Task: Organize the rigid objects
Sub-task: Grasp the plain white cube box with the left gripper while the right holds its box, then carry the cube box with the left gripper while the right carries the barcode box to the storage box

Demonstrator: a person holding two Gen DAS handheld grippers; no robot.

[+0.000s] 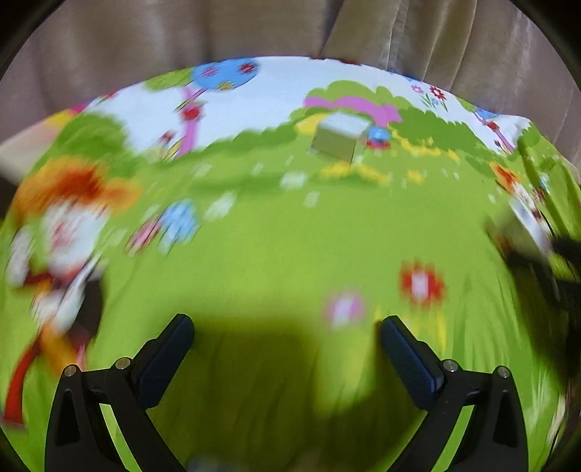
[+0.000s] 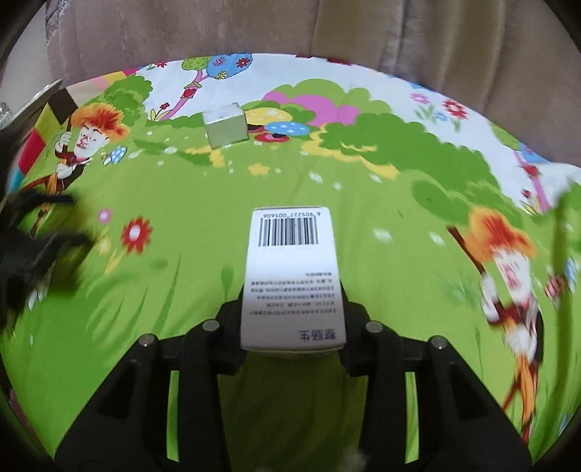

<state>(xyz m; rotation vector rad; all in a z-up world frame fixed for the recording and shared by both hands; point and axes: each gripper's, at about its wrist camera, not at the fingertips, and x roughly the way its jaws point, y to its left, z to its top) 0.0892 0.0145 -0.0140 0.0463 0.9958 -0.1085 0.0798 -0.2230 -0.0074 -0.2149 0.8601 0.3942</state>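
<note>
My right gripper [image 2: 292, 308] is shut on a white carton with a barcode [image 2: 292, 268], held lengthwise between its jaws above the green cartoon sheet. The carton also shows blurred at the right edge of the left wrist view [image 1: 528, 221]. A small pale green box [image 2: 226, 125] stands far back on the sheet, apart from both grippers; it also shows in the left wrist view [image 1: 339, 139]. My left gripper [image 1: 287, 334] is open and empty above the sheet. It appears as a dark blur at the left of the right wrist view [image 2: 32, 250].
The cartoon-printed sheet [image 2: 363, 225] covers the whole work surface. Beige curtains [image 2: 326, 29] hang behind its far edge. The left wrist view is motion-blurred.
</note>
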